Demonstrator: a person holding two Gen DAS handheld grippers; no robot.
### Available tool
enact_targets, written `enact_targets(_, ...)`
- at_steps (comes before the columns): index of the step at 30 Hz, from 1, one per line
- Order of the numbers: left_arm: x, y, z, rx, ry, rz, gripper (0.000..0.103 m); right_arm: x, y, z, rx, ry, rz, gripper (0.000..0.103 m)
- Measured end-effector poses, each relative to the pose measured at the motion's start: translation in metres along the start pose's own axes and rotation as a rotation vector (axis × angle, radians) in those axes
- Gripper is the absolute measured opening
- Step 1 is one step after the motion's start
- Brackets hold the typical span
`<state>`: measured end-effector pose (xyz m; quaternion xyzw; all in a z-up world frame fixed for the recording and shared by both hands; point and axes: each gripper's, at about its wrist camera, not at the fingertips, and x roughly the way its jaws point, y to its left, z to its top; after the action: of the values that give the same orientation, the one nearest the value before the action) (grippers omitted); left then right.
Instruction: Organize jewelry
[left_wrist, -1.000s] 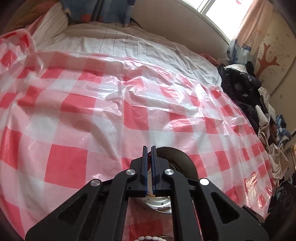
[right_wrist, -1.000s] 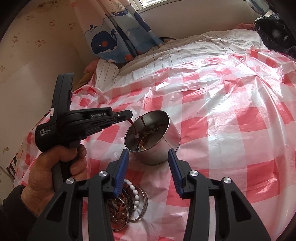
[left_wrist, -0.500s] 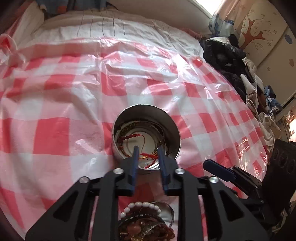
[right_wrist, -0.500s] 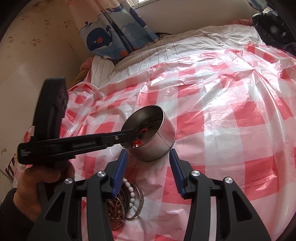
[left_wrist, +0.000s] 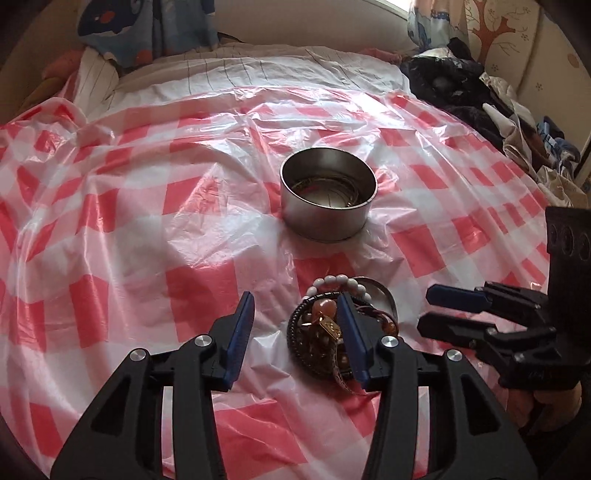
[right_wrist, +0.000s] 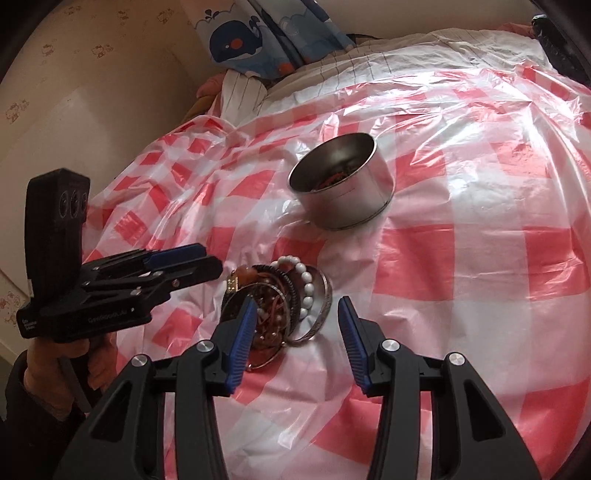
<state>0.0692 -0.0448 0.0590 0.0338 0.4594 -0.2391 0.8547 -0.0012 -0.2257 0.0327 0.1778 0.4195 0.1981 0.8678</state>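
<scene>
A round metal tin (left_wrist: 328, 221) (right_wrist: 351, 210) stands on the red-and-white checked plastic sheet (left_wrist: 147, 229), with a red cord and thin chains inside. Nearer lies a heap of bracelets (left_wrist: 317, 321) (right_wrist: 280, 295), among them a white bead bracelet (left_wrist: 343, 281) (right_wrist: 306, 286) and a silver bangle. My left gripper (left_wrist: 293, 306) (right_wrist: 208, 260) hovers at the heap's left side. Its jaws are opening and the pads press on nothing. My right gripper (right_wrist: 298, 306) (left_wrist: 428, 306) hangs open over the heap's near edge, holding nothing.
A whale-print curtain (right_wrist: 236, 40) and a striped white sheet (left_wrist: 258, 70) lie beyond the plastic sheet. Dark clothes (left_wrist: 461, 96) are piled along the right side. A wall (right_wrist: 92, 92) rises at the left, and a hand (right_wrist: 55, 373) grips the left tool.
My left gripper pulled back out of the tin toward the bracelet heap and went from shut to open, leaving the red cord in the tin. The right gripper moved closer to the heap.
</scene>
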Motion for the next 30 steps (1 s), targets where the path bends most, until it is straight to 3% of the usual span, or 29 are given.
enact_targets(3, -0.001, 0.008, 0.002, -0.037, 0.011, -0.043, 0.044, 0.004, 0.017, 0.000, -0.092, -0.018, -0.044, 0.046)
enact_targets(5, 0.002, -0.003, -0.003, 0.046, 0.049, -0.063, 0.044, 0.007, 0.016, 0.000, -0.096, -0.016, -0.086, 0.046)
enact_targets(10, 0.011, -0.043, -0.024, 0.265, 0.126, 0.000, 0.044, 0.002, -0.014, 0.005, 0.020, -0.030, -0.120, 0.046)
enact_targets(12, 0.014, -0.045, -0.028, 0.280, 0.140, 0.021, 0.037, 0.001, -0.019, 0.006, 0.040, -0.031, -0.117, 0.046)
enact_targets(16, 0.020, -0.046, -0.030, 0.293, 0.157, 0.050, 0.007, 0.005, -0.015, 0.006, 0.029, -0.018, -0.110, 0.047)
enact_targets(18, 0.017, -0.052, -0.031, 0.330, 0.155, 0.063, 0.004, 0.005, -0.014, 0.006, 0.026, -0.016, -0.113, 0.048)
enact_targets(21, 0.008, -0.050, -0.027, 0.303, 0.141, -0.028, 0.003, 0.005, -0.018, 0.006, 0.040, -0.019, -0.127, 0.048)
enact_targets(24, -0.010, -0.032, -0.016, 0.202, 0.080, -0.115, 0.003, 0.005, -0.021, 0.005, 0.049, -0.019, -0.134, 0.048)
enact_targets(30, -0.025, 0.015, -0.003, 0.021, -0.002, -0.052, 0.003, 0.011, -0.007, 0.003, 0.000, -0.006, -0.081, 0.048)
